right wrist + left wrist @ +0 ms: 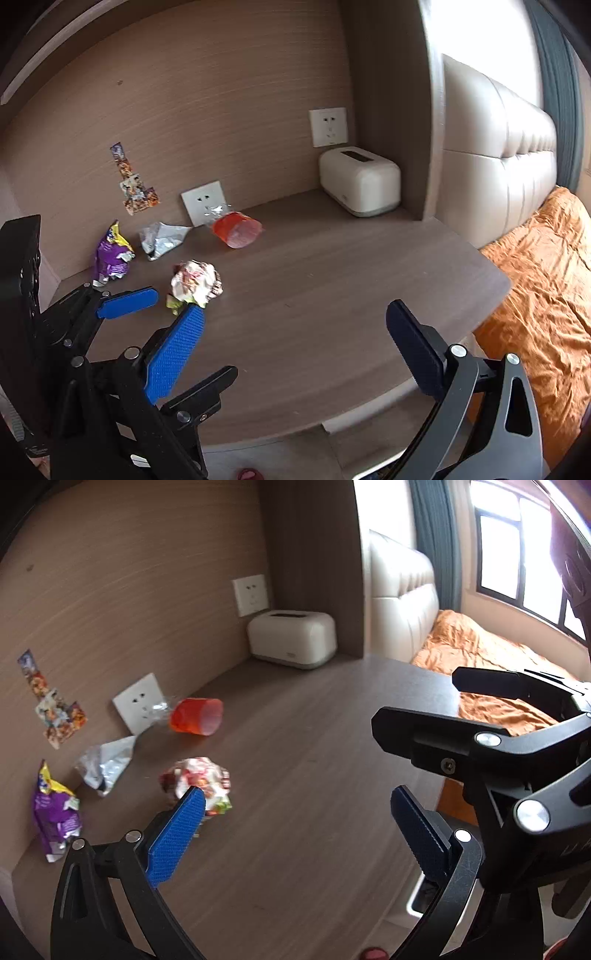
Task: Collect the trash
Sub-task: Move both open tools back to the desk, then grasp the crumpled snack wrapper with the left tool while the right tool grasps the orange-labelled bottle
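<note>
Trash lies on the brown desk (325, 746) near the back wall. There is a crumpled white and red wrapper (201, 779) (195, 280), a purple snack bag (55, 812) (110, 254), a silver foil bag (105, 762) (162, 238) and an orange plastic cup (195, 716) (238, 229) on its side with clear film behind it. My left gripper (301, 830) hovers open and empty, its left pad just in front of the wrapper. My right gripper (295, 339) is open and empty over the desk's middle. Its black fingers (417, 723) show in the left wrist view.
A cream toaster-shaped box (291, 638) (360, 186) stands in the back right corner. Two wall sockets (203, 201) and stickers (133, 184) are on the back panel. A bed with an orange blanket (546, 280) lies beyond the desk's rounded right edge.
</note>
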`<state>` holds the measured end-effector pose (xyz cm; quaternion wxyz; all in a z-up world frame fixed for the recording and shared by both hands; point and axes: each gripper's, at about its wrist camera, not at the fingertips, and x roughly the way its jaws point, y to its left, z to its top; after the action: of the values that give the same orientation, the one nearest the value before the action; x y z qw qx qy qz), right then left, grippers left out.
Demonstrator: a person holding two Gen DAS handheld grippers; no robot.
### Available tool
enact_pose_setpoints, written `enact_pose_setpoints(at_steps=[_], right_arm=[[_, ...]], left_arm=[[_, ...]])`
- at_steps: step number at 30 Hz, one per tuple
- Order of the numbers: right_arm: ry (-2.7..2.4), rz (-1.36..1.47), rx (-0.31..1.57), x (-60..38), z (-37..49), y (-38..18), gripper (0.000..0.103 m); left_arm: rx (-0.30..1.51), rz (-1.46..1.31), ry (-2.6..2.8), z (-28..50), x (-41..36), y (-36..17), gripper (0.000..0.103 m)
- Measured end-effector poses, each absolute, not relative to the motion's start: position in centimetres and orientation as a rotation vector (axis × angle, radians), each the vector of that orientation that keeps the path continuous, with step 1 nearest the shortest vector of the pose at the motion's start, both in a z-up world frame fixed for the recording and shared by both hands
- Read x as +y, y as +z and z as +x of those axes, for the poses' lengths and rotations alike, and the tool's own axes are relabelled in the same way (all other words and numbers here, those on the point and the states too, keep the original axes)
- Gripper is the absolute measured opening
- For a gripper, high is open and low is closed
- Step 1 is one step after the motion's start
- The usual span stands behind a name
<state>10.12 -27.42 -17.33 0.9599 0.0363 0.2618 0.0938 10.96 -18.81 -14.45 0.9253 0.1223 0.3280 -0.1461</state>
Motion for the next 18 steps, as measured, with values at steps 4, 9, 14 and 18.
enact_pose_setpoints(at_steps=[4, 9, 14, 18], right_arm=[[0.244, 0.018, 0.519, -24.1, 12.3, -16.0, 0.098], [0.308, -0.066, 0.527, -21.5, 15.0, -15.1, 0.098], [0.410, -0.114, 0.561, -20.7, 19.0, -15.9, 0.098], [0.521, -0.152, 0.593, -21.0, 22.6, -17.0, 0.098]], left_arm=[[0.678, 0.233, -0.222, 12.1, -15.0, -14.3, 0.098], [0.702, 0.177, -0.130, 13.2, -12.6, -15.1, 0.098], [0.737, 0.108, -0.055, 15.2, -12.2, -16.4, 0.098], [0.764, 0.091, 0.052, 17.0, -12.7, -17.5, 0.098]])
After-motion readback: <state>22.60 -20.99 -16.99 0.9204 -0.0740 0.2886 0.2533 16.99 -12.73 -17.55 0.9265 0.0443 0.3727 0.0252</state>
